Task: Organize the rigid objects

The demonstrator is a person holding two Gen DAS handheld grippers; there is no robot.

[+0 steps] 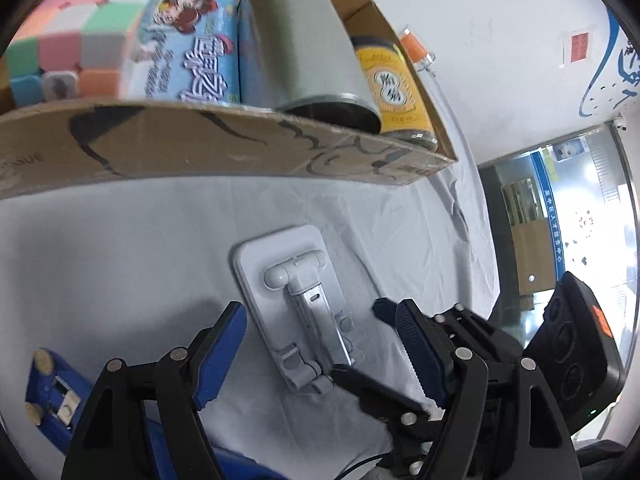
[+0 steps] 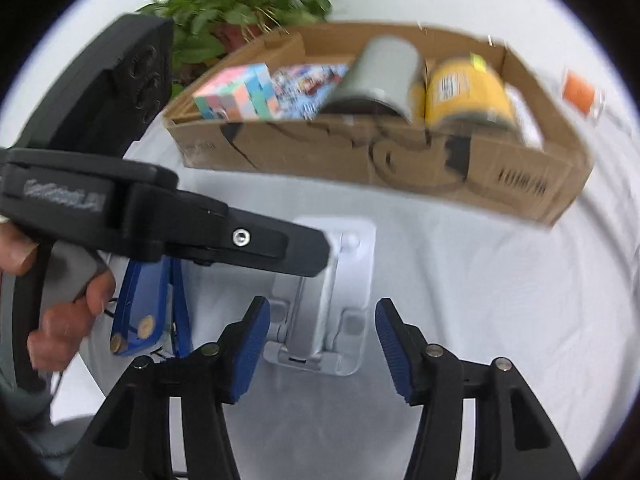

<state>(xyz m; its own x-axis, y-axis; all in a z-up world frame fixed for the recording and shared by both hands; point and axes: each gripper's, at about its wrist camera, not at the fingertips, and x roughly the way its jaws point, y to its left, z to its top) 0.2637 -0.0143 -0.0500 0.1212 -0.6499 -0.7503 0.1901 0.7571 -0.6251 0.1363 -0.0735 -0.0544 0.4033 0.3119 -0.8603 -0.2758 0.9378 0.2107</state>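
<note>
A white folding phone stand [image 1: 298, 304] lies flat on the white cloth; it also shows in the right wrist view [image 2: 332, 300]. My left gripper [image 1: 320, 356] is open, its fingers on either side of the stand's near end, not touching it. My right gripper [image 2: 322, 350] is open just in front of the stand's near end. A cardboard box [image 1: 200, 148] behind the stand holds a pastel cube [image 1: 72, 40], a blue picture box [image 1: 188, 52], a grey can [image 1: 304, 48] and a yellow jar [image 1: 394, 88]. The box also shows in the right wrist view [image 2: 400, 160].
A blue tool with brass studs [image 1: 48, 384] lies left of the stand, also in the right wrist view [image 2: 140, 312]. A small orange-capped tube [image 1: 416, 50] lies right of the box. A potted plant [image 2: 236, 4] stands behind the box. The left gripper's body [image 2: 160, 216] crosses the right wrist view.
</note>
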